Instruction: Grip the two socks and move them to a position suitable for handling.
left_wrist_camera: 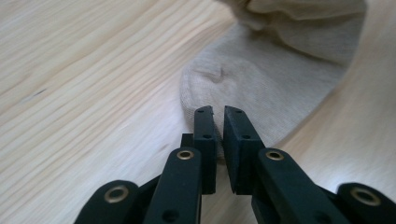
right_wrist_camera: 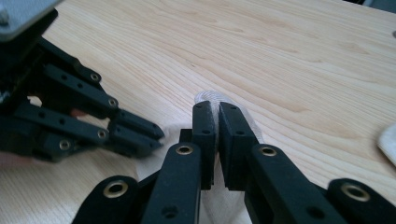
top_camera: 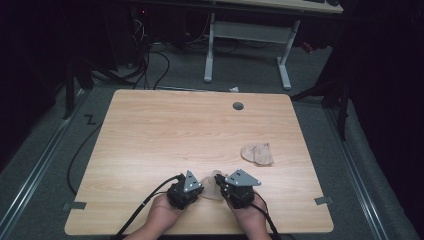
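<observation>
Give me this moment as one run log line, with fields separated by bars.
left gripper: shut on sock edge | right gripper: shut on sock | second sock: lying apart | table: wooden

High view overhead; gripper views close; sock (left_wrist_camera: 261,88) shared.

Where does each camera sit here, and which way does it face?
High view: above the person's side, facing forward and down on the table; both hands, the left gripper and the right gripper meet at a sock, a second sock farther off.
Left gripper view: rides the left gripper, looking along its fingers, pinched on the sock's edge.
Right gripper view: rides the right gripper, fingers shut on the sock.
Shared: the right gripper view also shows the left gripper; all show the near sock.
</observation>
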Motion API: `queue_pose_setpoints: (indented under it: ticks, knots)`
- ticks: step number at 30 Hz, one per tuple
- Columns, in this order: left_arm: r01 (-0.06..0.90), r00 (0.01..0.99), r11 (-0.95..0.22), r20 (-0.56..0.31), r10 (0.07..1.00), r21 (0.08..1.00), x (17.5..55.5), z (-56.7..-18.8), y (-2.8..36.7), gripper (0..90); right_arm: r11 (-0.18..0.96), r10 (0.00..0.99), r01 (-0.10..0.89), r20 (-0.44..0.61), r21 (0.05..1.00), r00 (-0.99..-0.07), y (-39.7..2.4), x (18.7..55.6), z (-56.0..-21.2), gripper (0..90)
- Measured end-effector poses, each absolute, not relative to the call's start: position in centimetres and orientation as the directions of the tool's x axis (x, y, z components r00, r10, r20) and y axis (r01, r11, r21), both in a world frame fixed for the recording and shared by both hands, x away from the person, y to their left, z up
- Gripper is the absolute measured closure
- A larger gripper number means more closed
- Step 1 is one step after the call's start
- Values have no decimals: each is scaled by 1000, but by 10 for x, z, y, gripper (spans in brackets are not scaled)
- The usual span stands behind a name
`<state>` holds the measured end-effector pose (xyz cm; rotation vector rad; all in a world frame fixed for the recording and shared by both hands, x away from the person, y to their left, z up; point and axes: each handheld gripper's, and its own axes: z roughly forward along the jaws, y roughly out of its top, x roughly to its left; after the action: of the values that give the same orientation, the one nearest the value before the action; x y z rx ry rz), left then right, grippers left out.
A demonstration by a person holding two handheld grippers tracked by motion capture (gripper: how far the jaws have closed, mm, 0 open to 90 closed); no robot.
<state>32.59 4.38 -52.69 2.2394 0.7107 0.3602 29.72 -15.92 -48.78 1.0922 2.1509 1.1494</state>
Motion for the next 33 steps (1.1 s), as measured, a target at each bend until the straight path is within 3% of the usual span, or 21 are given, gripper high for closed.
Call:
queue_pose_setpoints:
  ticks: [11,21,28,33]
  knots:
    - [468,710,-517,43,702,717,326,-526,96,816,387,787,421,-56,821,-614,-150,309,-495,850]
    - [475,700,-507,41,713,719,323,-523,105,777,370,821,484,-35,793,-570,-175,311,-504,793]
    - [452,697,-464,23,717,762,336,-514,108,746,412,808,472,-73,780,-584,-166,325,-505,866]
    - [493,694,-491,15,719,718,349,-525,102,777,448,810,553,-58,702,-584,-167,340,-525,885]
